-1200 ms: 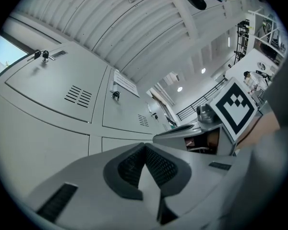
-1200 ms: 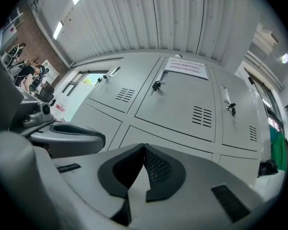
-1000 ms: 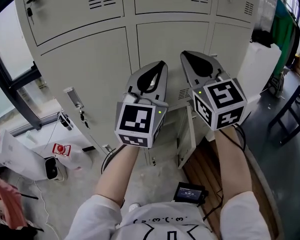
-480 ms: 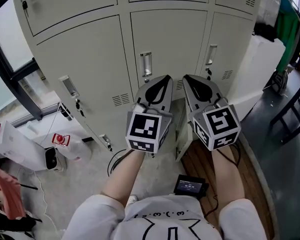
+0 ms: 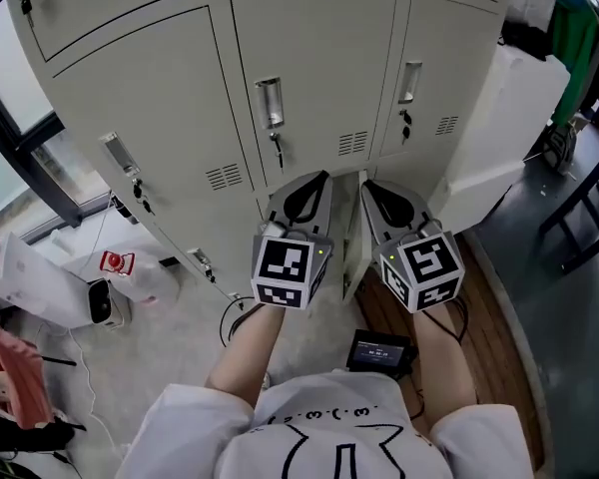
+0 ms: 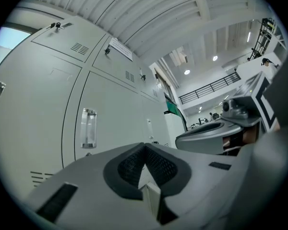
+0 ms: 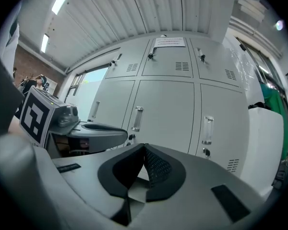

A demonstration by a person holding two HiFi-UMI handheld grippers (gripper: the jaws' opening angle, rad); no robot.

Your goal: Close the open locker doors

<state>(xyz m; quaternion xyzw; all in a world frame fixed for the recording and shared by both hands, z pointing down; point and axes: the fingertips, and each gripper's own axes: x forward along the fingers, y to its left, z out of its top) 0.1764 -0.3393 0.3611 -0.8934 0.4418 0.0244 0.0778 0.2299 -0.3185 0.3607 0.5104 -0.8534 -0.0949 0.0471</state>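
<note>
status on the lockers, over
Left tool and right tool shut, empty. Bottom locker door ajar between them. Nothing seen blocking it.

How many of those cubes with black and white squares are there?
2. One black-and-white marker cube sits at the back of the left gripper, the other at the back of the right gripper. None seem hidden.

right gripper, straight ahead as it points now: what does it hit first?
Probably the closed middle locker door, right of its handle. The right gripper is shut and empty; nothing shows in between, though depth is hard to judge.
</note>
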